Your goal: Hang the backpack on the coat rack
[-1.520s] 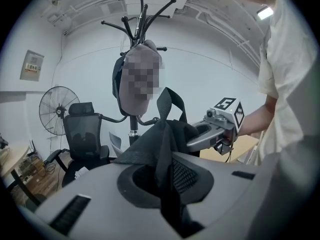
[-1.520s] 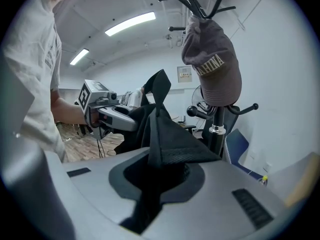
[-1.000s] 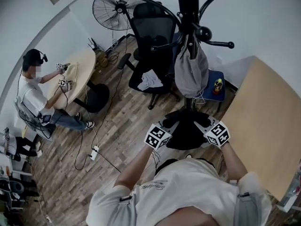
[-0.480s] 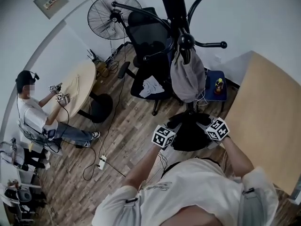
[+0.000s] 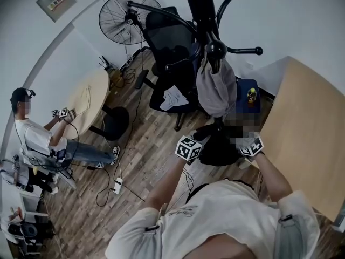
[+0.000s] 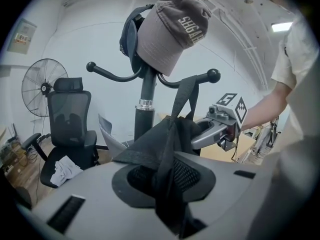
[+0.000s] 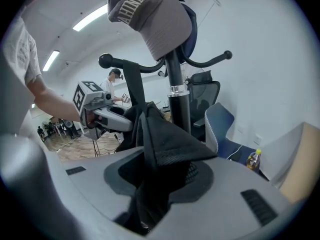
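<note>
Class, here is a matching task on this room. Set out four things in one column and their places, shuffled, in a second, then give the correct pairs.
Things:
1. grey cap
2. white cloth
3. bottle
4. standing fan

Places:
A. on the blue chair
B. standing next to the office chair
C. on top of the coat rack
D. on the office chair's seat

Pairs: 1-C, 2-D, 3-A, 4-B

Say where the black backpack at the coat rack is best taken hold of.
Likely the backpack's top fabric beside the strap, approached from the side opposite the pole: the strap runs up to a rack arm, leaving that fabric bunched and exposed.
</note>
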Tool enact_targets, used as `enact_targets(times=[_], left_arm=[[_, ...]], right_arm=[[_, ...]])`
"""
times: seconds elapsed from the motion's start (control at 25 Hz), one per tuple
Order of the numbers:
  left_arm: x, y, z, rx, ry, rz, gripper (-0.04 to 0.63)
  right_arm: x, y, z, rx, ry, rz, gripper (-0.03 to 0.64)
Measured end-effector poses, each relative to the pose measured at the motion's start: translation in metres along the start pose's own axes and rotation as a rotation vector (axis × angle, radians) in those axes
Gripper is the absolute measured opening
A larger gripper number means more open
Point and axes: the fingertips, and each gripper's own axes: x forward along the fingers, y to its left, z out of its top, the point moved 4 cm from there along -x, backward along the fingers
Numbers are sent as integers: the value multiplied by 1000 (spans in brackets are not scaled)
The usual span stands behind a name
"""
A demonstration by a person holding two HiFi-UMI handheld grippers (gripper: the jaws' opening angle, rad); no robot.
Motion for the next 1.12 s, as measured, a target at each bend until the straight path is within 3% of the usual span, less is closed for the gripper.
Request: enact_targets(times=[0.16, 0.24, 0.4, 0.56, 0.64, 0.68, 0.88, 1.12], left_arm=[[-5, 0, -4, 0, 0, 9, 98], [-11, -1, -7, 1, 5, 16, 110], [-36, 0, -10, -36, -21, 32, 124], [-67, -6, -8, -72, -68, 34, 124], [-81, -12, -4, -86, -97, 8, 118], [-87, -16, -2, -92, -113, -4, 115], [-107, -37, 13, -11, -123, 50, 34], [-115, -79, 34, 55, -123, 74, 23]], right_arm=[[-5, 3, -3, -8, -6, -61, 119], [-13, 6, -6, -20, -5, -111, 160], [-39, 15, -5, -30, -40, -248, 161], [-69, 40, 1, 39, -91, -351, 137], [-80, 56, 6, 59, -122, -366, 12], [-83, 63, 9, 62, -138, -364, -6], [-91, 98, 32, 1, -196, -346, -6], [-100, 121, 61, -134, -249, -301, -6]])
